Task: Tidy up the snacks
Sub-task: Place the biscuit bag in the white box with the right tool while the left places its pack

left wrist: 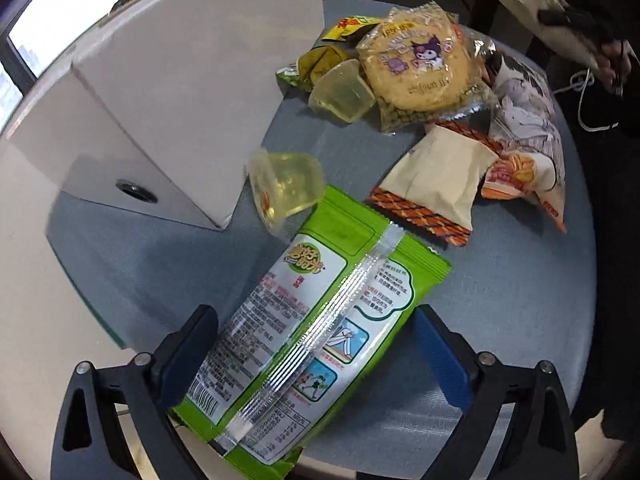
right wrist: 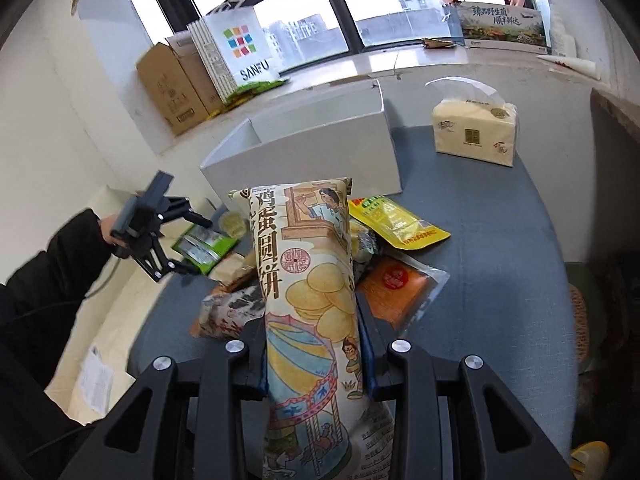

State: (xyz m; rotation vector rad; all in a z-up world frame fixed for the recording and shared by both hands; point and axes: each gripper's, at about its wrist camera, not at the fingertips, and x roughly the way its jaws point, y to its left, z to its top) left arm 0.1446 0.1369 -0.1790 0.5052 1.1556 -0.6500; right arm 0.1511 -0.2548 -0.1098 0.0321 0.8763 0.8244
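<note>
At the left edge of the tabletop [left wrist: 500, 300] the left gripper [left wrist: 316, 344] points steeply down with its fingers [left wrist: 440, 356] spread wide around the green snack packet [left wrist: 316, 320], which lies back side up between them; the pads do not look to be pressing it yet. To take it well, I would centre the packet's width between the pads, close across the flat body rather than the shiny centre seam, and keep clear of the jelly cup [left wrist: 284, 184] touching its far end. The white box [right wrist: 304, 148] stands just beyond, likely the destination. Further right, the right gripper [right wrist: 312, 360] is clamped on the egg-biscuit bag [right wrist: 308, 280], held upright over the snack pile; it should go into the box without tipping.
</note>
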